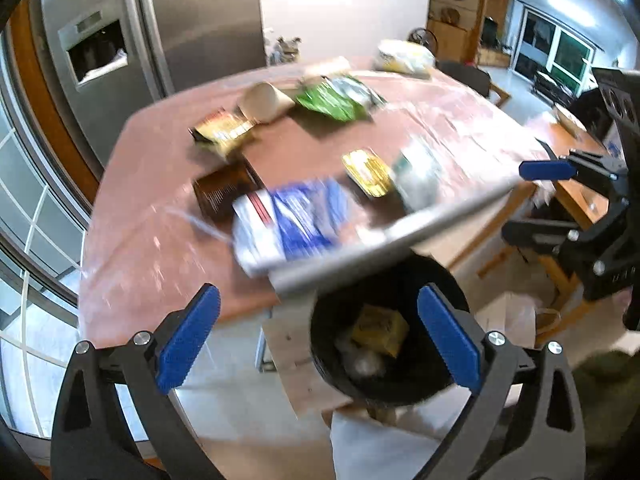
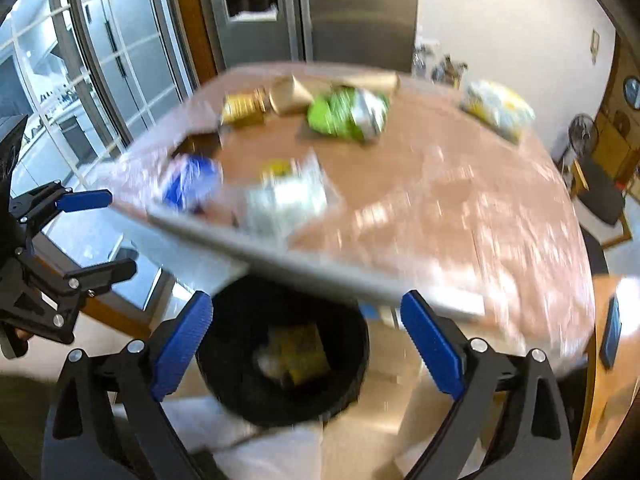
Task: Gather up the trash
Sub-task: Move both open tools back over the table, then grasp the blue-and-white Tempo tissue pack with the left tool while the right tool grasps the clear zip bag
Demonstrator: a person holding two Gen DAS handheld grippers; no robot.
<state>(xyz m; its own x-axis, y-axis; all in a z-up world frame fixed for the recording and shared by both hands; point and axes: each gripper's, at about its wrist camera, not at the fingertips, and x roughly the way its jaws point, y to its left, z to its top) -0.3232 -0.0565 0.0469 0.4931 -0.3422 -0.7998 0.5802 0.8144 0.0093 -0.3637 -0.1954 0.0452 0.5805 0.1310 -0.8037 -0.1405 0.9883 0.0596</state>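
Both tools hang empty over the floor: the left gripper [image 1: 318, 334] has its blue pads spread wide with nothing between them, and the right gripper [image 2: 306, 344] is just as wide apart and just as bare. Straight below them sits the black bin [image 1: 390, 330], tucked at the near edge of the table [image 1: 160, 240], and it's already got something in it — a yellow packet [image 1: 380, 330] and some pale crumpled stuff beside it, so the collecting looks under way. But there's plenty left, I'd say most of it: the blue-and-white bag [image 1: 294, 226] nearest the edge, a dark brown packet [image 1: 224, 196] just behind it, a gold tray [image 1: 368, 172], a silvery-white wrapper [image 1: 418, 174], then further back a yellow-brown snack bag [image 1: 222, 130], a tan paper cup [image 1: 264, 102] on its side, the green pouch [image 1: 336, 98], and a yellow-white bag [image 1: 404, 56] at the far edge. Labels? Everything is smeared by motion; no brand or word can be read on any packet.
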